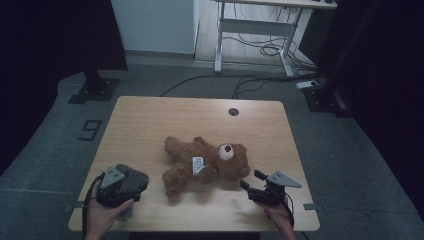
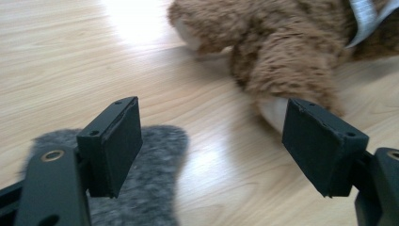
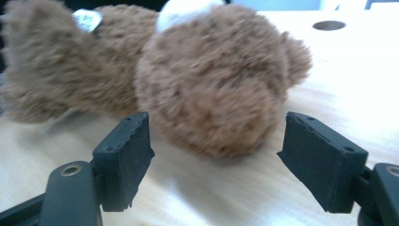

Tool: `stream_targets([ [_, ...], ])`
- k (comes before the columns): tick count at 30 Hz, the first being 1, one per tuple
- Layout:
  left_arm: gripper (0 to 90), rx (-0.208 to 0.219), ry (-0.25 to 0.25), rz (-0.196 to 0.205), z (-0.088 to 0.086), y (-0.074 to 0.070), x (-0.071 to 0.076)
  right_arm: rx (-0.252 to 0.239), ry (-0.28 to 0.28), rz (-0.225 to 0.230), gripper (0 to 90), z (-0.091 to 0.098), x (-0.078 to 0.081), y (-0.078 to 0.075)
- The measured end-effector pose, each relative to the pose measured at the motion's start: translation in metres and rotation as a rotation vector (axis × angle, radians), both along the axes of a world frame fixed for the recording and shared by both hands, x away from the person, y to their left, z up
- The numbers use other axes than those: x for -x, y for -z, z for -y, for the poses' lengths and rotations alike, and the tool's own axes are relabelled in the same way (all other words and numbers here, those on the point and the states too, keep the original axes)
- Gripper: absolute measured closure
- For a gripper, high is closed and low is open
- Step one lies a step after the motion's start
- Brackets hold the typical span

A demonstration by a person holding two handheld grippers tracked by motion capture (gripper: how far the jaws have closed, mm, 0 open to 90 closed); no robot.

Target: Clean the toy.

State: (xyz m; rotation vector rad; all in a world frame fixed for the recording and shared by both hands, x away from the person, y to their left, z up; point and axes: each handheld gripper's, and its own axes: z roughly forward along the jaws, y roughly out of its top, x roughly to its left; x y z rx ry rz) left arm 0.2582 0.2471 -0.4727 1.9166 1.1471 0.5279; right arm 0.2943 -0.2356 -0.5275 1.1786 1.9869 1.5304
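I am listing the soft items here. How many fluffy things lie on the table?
2. The brown teddy bear lies on its back at the table's middle. The grey fuzzy piece lies near the front left edge, under the left tongs, partly hidden.

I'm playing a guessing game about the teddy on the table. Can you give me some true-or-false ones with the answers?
1. The teddy bear lies on the wooden table. True.
2. The right gripper squeezes the teddy's head. False: its jaws stand open in front of the head, with nothing between them.
3. A grey fuzzy cloth lies on the table under the left gripper. True.
4. The left gripper holds the grey cloth. False: its jaws are open and empty above it.
5. The teddy has a white tag on its body. True.
6. The teddy sits upright. False: it lies flat, head toward the right gripper.
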Motion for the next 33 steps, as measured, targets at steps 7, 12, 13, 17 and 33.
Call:
stream_targets([
  [7, 21.1, 0.004, 0.019, -0.012, 0.01, 0.017, 0.015, 0.015, -0.021, -0.001, 23.9, 0.001, 0.026, 0.005],
  [12, 21.4, 0.01, 0.021, -0.038, 0.007, 0.027, 0.021, 0.019, -0.027, -0.011, 24.0, 0.003, 0.044, 0.007],
  [13, 21.5, 0.011, 0.021, -0.037, 0.006, 0.028, 0.022, 0.028, -0.03, -0.016, 24.0, 0.002, 0.047, 0.008],
  [17, 22.2, 0.033, 0.009, -0.04, 0.0, 0.031, 0.027, 0.096, -0.025, -0.033, 24.0, -0.003, 0.053, 0.015],
  [33, 21.3, 0.084, -0.004, -0.065, 0.002, 0.028, 0.03, 0.085, -0.023, -0.045, 24.0, -0.002, 0.05, 0.017],
])
